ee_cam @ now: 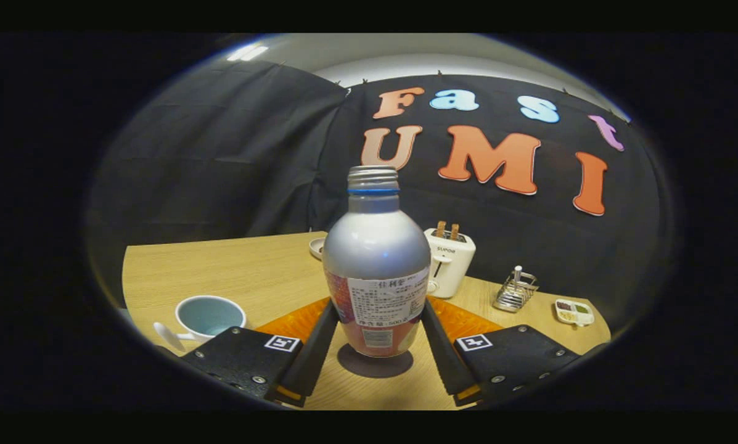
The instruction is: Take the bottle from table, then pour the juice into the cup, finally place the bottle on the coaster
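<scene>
The tool (376,324) grips the bottle (376,265) low on its labelled belly, seemingly just above the desk (251,271). Smooth, stiff metal, likely slippery; its wide body suits holding.

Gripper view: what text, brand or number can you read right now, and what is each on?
On the bottle: a label with printed lines, too small to read.
On the toaster: a short brand mark on its front, too blurred to quote.
On the gripper: square black-and-white markers, no words; its jaws press on the bottle from both sides.
</scene>
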A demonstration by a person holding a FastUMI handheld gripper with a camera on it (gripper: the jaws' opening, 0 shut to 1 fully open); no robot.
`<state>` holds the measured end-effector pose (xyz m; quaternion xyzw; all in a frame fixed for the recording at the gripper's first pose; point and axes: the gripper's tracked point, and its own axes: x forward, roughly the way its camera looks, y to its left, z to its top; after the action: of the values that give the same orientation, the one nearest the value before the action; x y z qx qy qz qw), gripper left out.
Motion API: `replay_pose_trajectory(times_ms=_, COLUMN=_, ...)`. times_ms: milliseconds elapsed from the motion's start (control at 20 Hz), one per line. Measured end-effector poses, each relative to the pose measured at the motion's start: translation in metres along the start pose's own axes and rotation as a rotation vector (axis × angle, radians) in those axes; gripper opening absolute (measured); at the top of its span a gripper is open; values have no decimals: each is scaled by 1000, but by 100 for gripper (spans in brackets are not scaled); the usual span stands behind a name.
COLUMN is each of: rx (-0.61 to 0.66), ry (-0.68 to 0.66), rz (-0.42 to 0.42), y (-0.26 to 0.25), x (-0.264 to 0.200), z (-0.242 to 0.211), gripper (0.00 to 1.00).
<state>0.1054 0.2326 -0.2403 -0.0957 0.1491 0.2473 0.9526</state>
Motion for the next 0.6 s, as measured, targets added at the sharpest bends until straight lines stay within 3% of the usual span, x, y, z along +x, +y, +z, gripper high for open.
replay_pose_trajectory(times_ms=350, rx=109, ry=71, rz=11, y=1, x=8, z=-29, gripper=77)
replay_pose_trajectory(times_ms=600, rx=116, ry=120, rz=4, y=0, x=16, z=-42, gripper=77)
